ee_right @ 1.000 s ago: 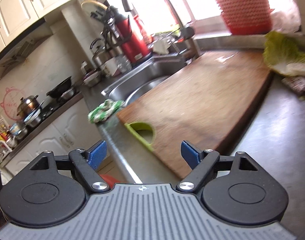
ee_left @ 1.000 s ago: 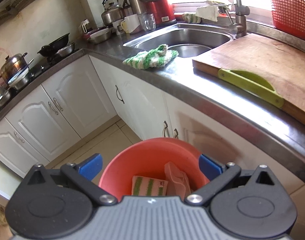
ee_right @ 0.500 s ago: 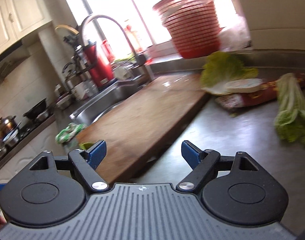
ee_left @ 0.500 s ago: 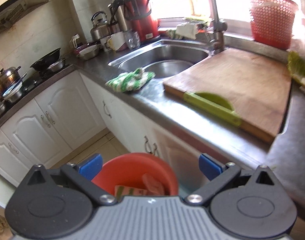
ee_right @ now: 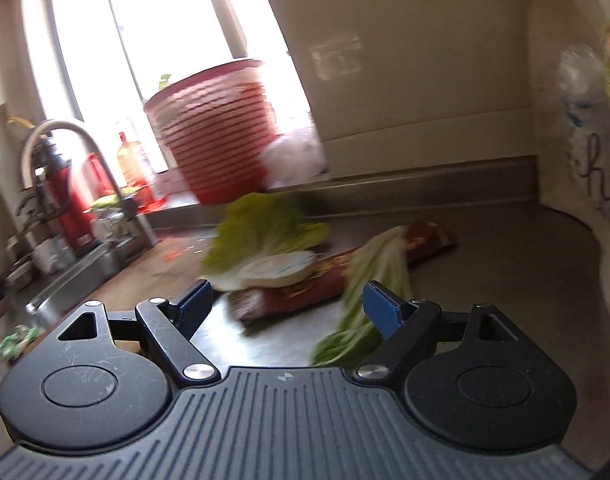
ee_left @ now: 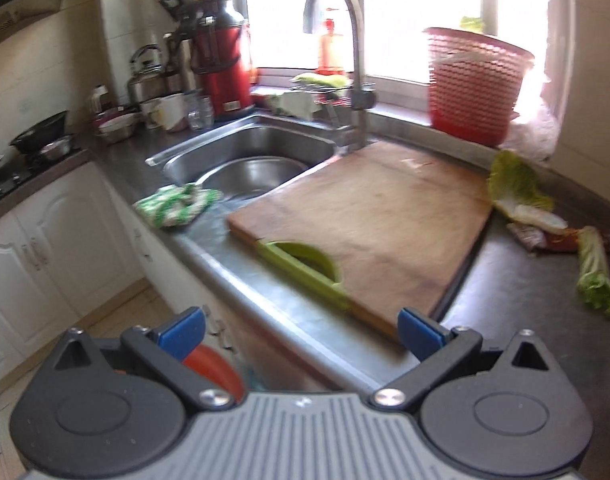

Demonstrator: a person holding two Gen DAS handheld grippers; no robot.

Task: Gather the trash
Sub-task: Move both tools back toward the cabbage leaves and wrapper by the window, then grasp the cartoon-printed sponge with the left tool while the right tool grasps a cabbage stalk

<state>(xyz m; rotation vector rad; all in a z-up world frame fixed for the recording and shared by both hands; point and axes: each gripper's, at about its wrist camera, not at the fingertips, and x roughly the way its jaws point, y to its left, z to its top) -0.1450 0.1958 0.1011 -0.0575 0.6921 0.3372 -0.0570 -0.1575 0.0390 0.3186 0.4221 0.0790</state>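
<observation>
Green cabbage leaf (ee_right: 265, 228) — atop red wrapper (ee_right: 305, 288).

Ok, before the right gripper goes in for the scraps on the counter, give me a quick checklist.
1. Right gripper open, jaws empty: ok.
2. Left gripper open, empty: ok.
3. Cabbage leaf lying on the wrapper, ahead of the jaws: ok.
4. Second leaf lying apart from the first: ok.
5. Bucket for dropping trash: only its rim shows, cannot tell.
6. Sharp view: blurred, not ok.
</observation>
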